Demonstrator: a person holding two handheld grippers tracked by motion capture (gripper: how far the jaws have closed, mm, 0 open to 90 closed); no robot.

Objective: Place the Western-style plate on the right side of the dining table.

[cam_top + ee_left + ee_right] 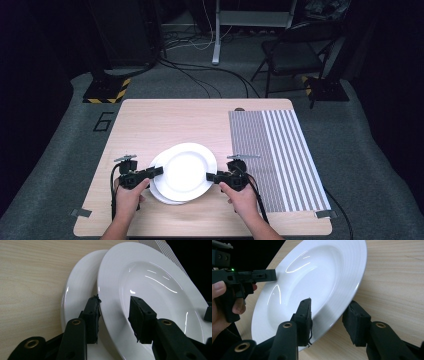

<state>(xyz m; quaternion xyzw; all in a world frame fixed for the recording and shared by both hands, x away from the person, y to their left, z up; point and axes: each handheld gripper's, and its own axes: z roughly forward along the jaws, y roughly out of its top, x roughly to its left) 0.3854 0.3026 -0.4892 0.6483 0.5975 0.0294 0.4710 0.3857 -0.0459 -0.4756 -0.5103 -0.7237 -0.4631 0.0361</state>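
Note:
Two white plates lie offset on the wooden table (150, 125). The upper plate (185, 170) (150, 285) (312, 277) rests partly on the lower plate (162, 196) (80, 285). My left gripper (160, 171) (113, 315) is open, and its jaws straddle the upper plate's left rim, one under it and one above. At the opposite rim my right gripper (209, 176) (328, 317) is open too, with the plate's edge between its jaws and a gap showing. In the right gripper view the left gripper (262, 275) and its hand (219, 290) appear across the plate.
A grey-and-white striped mat (280, 160) covers the right part of the table. Bare wood lies behind and left of the plates. Beyond the table are a folding chair (295, 50), floor cables and a stand with a yellow-black base (105, 92).

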